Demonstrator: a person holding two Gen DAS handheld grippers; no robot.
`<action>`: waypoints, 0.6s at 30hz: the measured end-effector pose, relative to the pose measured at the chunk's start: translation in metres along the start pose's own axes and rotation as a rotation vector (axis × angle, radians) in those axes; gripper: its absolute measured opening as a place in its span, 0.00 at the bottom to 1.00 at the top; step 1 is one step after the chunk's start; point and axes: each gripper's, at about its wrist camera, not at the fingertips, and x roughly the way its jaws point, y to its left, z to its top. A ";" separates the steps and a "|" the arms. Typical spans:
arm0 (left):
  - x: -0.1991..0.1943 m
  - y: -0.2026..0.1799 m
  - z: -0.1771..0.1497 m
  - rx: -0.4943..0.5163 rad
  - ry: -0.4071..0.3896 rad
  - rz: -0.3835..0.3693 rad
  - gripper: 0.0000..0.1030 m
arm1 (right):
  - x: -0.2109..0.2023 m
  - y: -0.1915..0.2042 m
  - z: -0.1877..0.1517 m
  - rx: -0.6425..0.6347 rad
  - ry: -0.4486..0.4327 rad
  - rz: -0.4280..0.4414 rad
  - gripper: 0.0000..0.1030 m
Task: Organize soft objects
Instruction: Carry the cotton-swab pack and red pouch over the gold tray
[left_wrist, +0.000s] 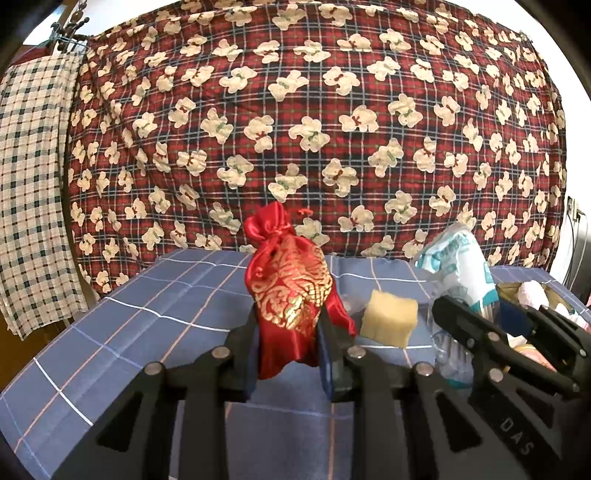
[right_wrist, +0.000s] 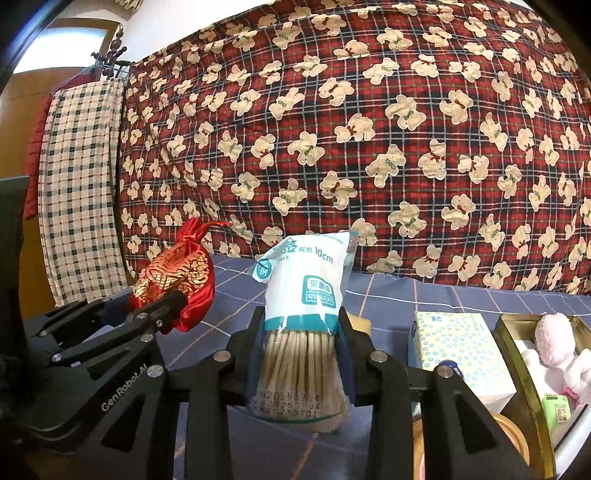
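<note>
My left gripper (left_wrist: 290, 328) is shut on a red satin pouch with gold print (left_wrist: 288, 291) and holds it upright above the blue checked table cloth (left_wrist: 147, 317). The pouch also shows in the right wrist view (right_wrist: 177, 277), at the left, with the left gripper (right_wrist: 173, 299) on it. My right gripper (right_wrist: 301, 332) is shut on a clear bag of cotton swabs (right_wrist: 303, 332), held upright. In the left wrist view that bag (left_wrist: 458, 266) and the right gripper (left_wrist: 476, 314) are at the right.
A yellow sponge (left_wrist: 388, 321) lies on the cloth. A dotted tissue box (right_wrist: 458, 350) and a gold-rimmed box (right_wrist: 517, 362) with a pink plush toy (right_wrist: 554, 339) stand at the right. A red bear-print quilt (right_wrist: 369, 129) hangs behind.
</note>
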 end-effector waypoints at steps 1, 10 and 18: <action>-0.001 0.000 0.000 0.000 -0.005 0.004 0.24 | 0.000 0.000 0.000 -0.001 -0.001 0.000 0.36; 0.004 0.001 0.001 -0.036 0.017 0.007 0.24 | -0.008 -0.005 0.003 0.011 -0.023 0.000 0.36; -0.006 -0.026 0.024 -0.059 0.060 -0.119 0.24 | -0.036 -0.044 0.033 0.083 -0.041 -0.014 0.36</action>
